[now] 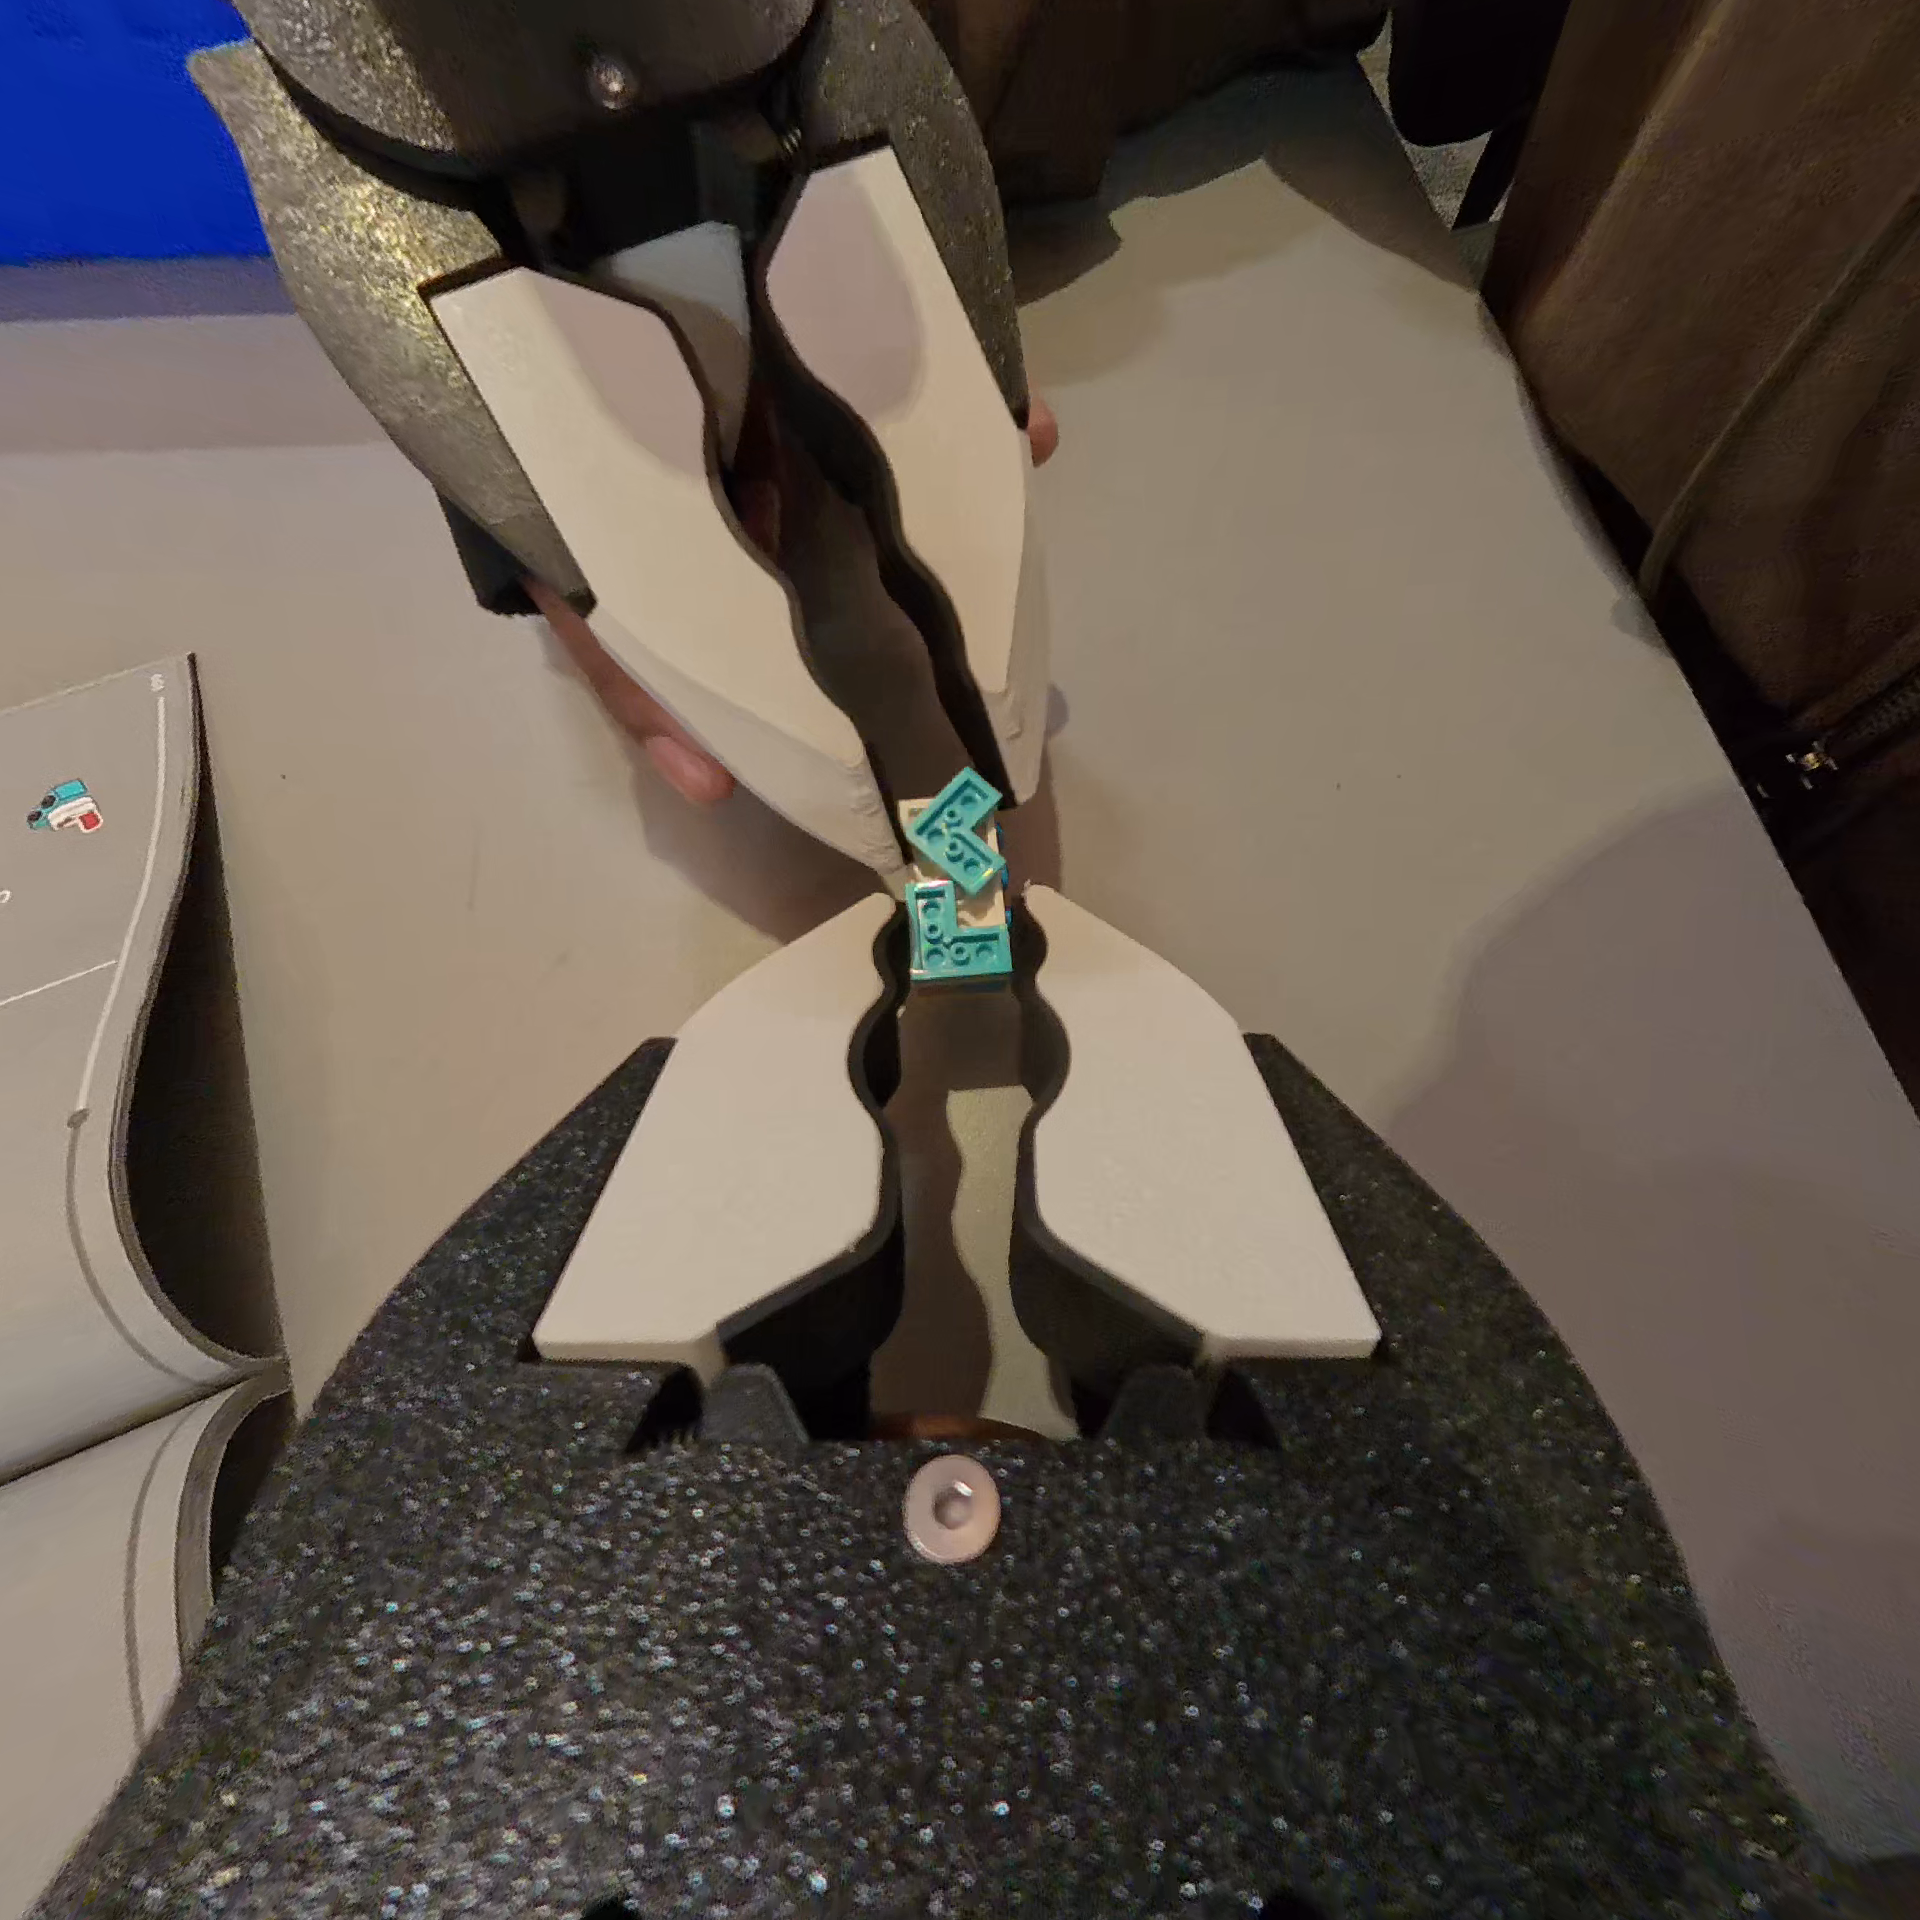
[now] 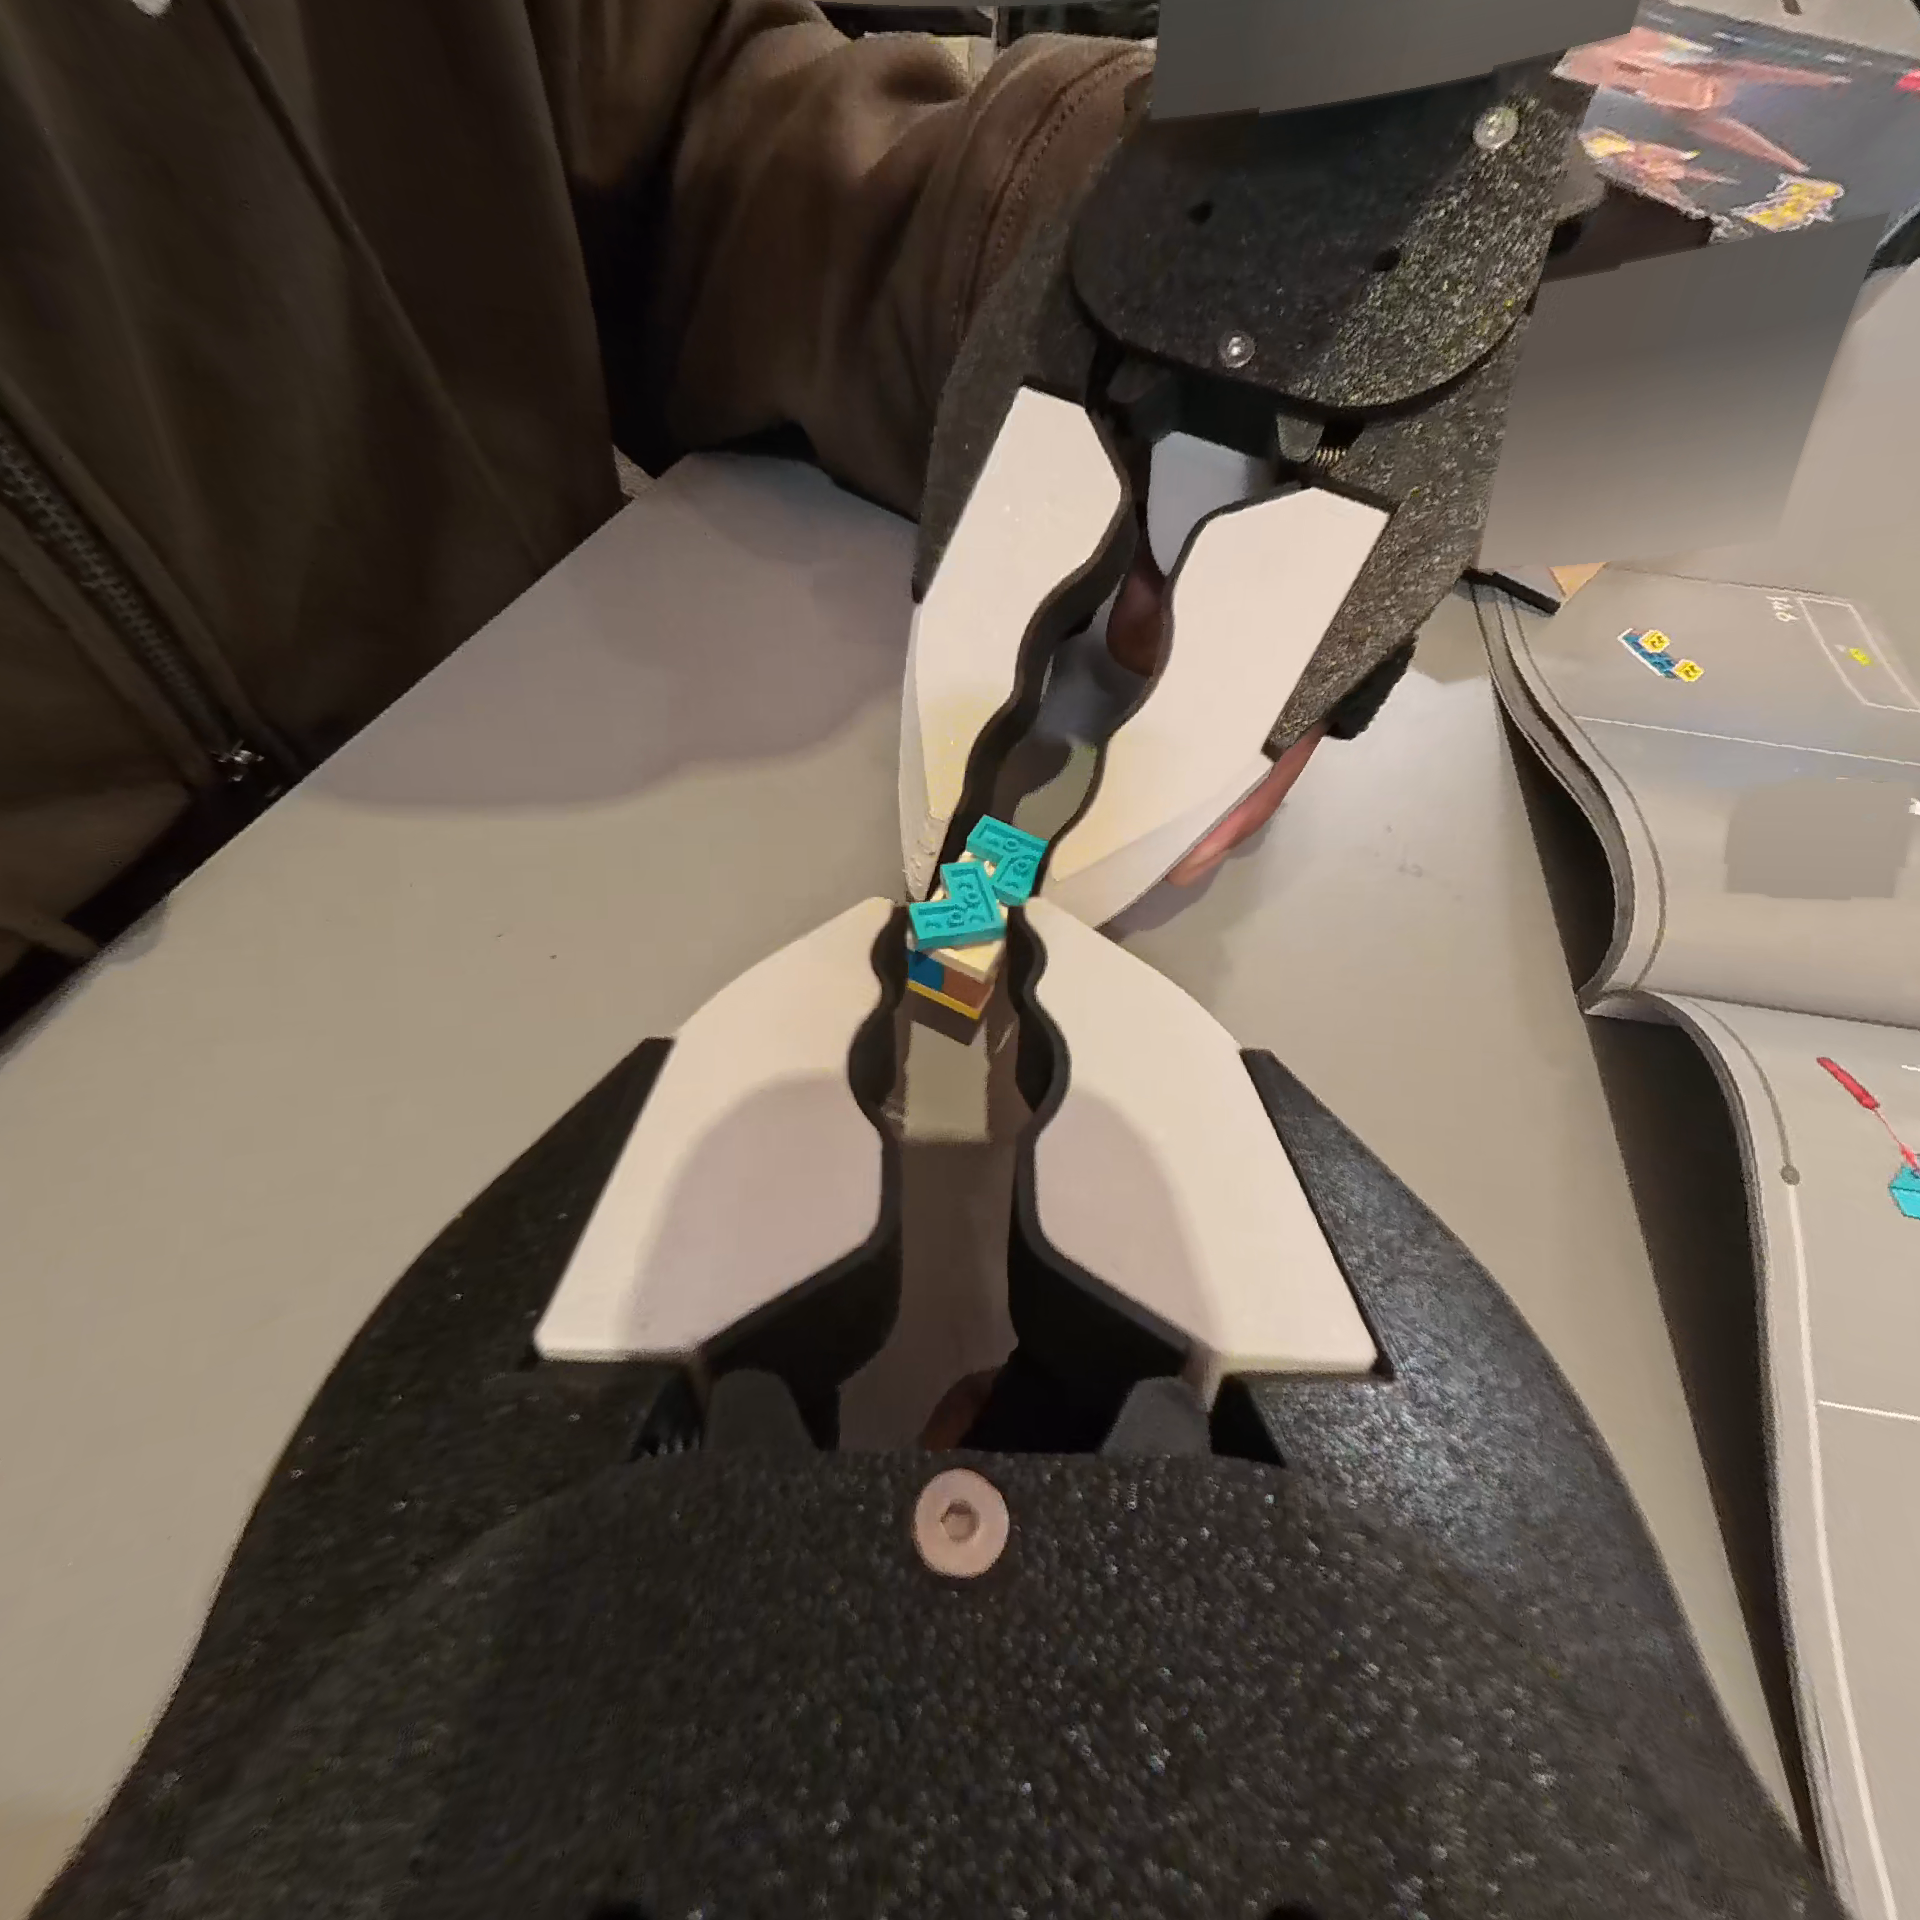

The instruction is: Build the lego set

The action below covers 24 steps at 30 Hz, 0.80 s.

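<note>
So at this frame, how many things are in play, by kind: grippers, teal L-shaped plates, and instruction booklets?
Grippers: 2, left gripper and right gripper, tips meeting over the table
Teal L-shaped plates: 2, one and another, on a small brick assembly
Instruction booklets: 1, open
Total: 5

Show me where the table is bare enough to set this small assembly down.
Bare: the grey table between the tools and the person's brown jacket. Crowded: the middle, where the left tool and right tool meet on the teal-topped brick assembly; beyond, the open grey instruction booklet.
</note>
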Each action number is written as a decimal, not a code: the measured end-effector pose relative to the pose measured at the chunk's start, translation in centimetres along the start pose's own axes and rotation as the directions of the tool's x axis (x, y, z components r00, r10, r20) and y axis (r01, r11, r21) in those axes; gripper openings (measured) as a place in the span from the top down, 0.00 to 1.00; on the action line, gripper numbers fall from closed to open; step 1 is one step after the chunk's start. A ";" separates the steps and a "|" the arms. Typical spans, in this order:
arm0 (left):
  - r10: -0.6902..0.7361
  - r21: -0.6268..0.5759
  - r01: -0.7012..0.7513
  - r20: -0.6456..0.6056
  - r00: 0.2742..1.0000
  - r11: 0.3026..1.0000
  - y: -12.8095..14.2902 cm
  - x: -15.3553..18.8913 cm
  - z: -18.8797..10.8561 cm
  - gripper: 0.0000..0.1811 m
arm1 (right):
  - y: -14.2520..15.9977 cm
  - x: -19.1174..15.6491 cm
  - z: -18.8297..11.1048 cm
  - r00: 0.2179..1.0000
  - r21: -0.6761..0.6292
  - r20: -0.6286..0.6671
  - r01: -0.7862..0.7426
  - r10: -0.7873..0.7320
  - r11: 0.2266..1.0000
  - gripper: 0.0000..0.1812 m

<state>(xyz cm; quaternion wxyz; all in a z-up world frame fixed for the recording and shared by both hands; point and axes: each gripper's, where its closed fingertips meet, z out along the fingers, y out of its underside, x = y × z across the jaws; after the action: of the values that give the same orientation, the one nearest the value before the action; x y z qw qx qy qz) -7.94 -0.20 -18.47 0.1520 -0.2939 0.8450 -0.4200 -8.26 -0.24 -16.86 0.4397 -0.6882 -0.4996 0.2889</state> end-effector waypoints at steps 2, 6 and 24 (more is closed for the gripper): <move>-0.010 -0.004 0.010 0.006 1.000 1.000 0.1 -0.2 0.0 0.90 | 0.1 0.2 0.0 1.000 -0.009 -0.020 -0.001 0.001 1.000 0.90; -0.030 -0.007 0.030 0.026 0.999 1.000 0.4 -0.6 -0.2 0.90 | 0.3 0.6 -0.1 0.996 -0.020 -0.087 -0.008 0.006 1.000 0.90; -0.081 -0.014 0.082 0.093 0.992 0.997 0.8 -2.1 -0.5 0.90 | 0.8 2.6 -0.5 0.944 -0.045 -0.294 -0.171 0.150 0.984 0.90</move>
<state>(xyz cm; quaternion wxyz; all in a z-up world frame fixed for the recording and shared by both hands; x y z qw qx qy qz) -6.87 1.78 -18.82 0.1712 -0.3487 0.8281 -0.4042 -6.61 1.94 -17.25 0.4588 -0.7764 -0.3820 0.2021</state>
